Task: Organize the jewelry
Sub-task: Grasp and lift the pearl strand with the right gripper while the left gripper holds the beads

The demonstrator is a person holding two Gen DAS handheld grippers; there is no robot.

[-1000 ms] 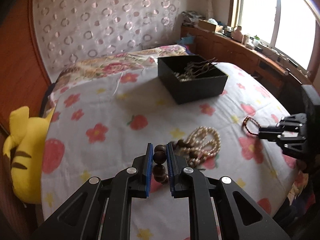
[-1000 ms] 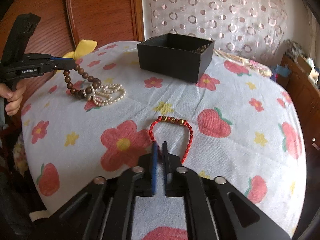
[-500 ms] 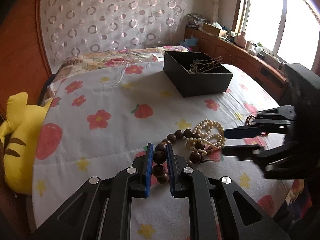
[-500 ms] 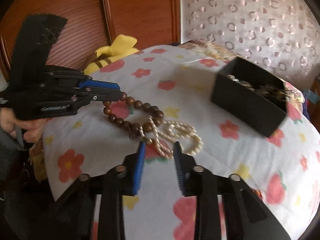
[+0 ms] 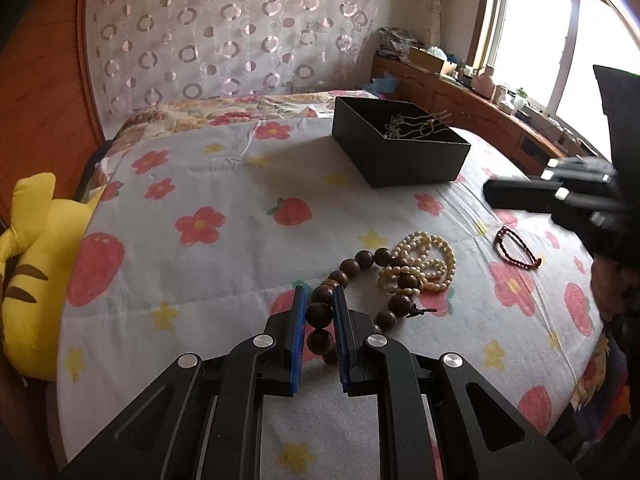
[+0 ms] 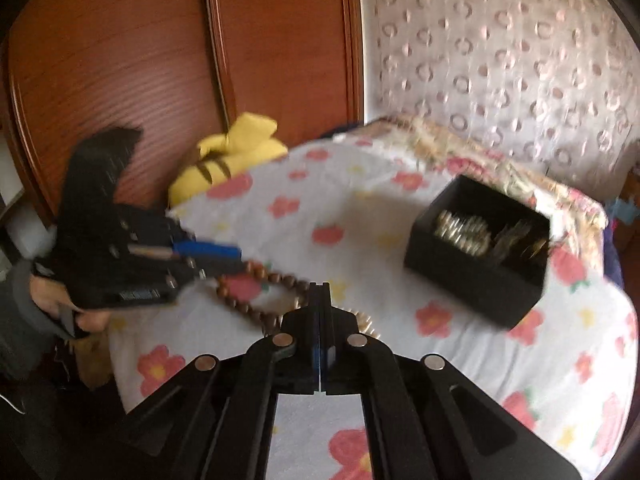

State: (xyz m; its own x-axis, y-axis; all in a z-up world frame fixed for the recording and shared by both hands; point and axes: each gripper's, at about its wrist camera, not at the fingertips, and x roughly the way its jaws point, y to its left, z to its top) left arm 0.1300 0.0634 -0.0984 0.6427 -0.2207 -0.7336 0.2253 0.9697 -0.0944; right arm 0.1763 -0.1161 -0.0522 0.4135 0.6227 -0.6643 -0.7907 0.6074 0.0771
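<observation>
**Wooden beads pinched, but tangled up with the pearls**

So the left gripper (image 5: 320, 312) has its blue pads clamped on a bead of the dark wooden bead bracelet (image 5: 362, 280). The rest of that loop trails away from the gripper, up and to the right, toward the black box (image 5: 400, 152), and runs straight into the pearl strand (image 5: 424, 260) piled just on the box side of it. The two strands overlap, so my guess is a lift drags the pearls along unless something holds them down.

The right gripper (image 6: 321, 300) has its jaws pressed together with nothing visible between them; that view is blurry. It hangs above the bedspread between the beads and the box, so it's the nearer one to the pearls. A red cord bracelet (image 5: 518, 248) lies on its own, to the right of the pearls and well clear of the box.

The box sits open with some jewelry already inside, well beyond the beads. Everything lies on a soft flowered bedspread (image 5: 224, 184), wooden headboard to the left, a yellow plush toy (image 5: 36, 264) at that edge.
</observation>
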